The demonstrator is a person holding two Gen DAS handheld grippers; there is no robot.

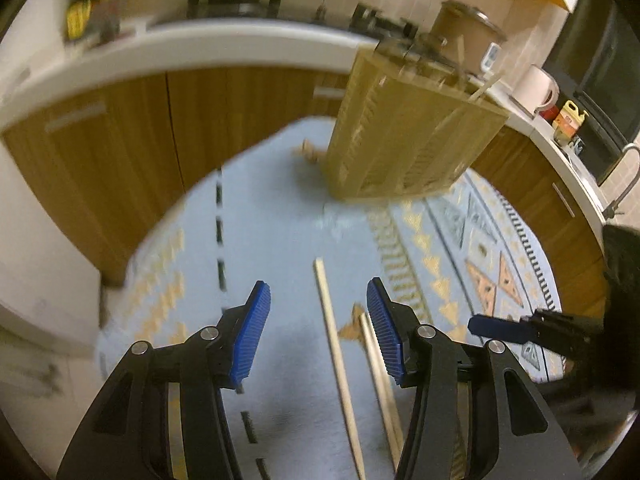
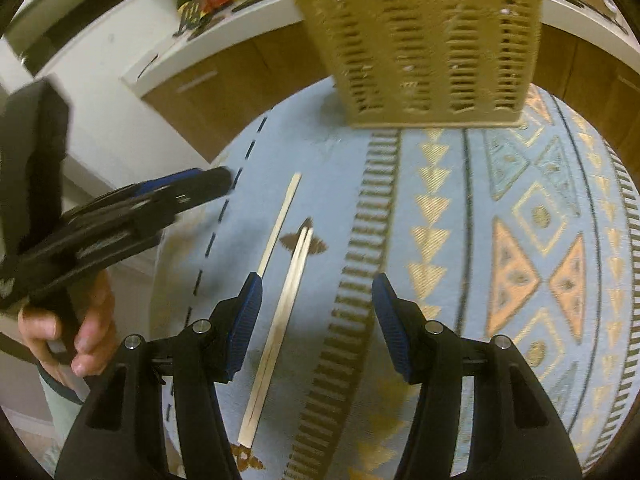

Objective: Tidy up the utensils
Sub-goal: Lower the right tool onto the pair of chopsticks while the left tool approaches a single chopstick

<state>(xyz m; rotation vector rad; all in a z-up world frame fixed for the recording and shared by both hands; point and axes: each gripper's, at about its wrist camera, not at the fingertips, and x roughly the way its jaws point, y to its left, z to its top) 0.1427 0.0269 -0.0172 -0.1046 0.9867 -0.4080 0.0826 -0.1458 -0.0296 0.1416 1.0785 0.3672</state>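
Left wrist view: the left tool gapes, empty, over chopsticks on the rug; the slotted basket beyond is blurred. Right wrist view: the right tool gapes over a joined pair, its single neighbour partly hidden.

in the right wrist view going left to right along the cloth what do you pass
The person's hand holding the left gripper → single chopstick → pair of chopsticks → dark ladder-pattern stripe → orange diamond motifs. The slotted basket stands farther back, above the stripe.
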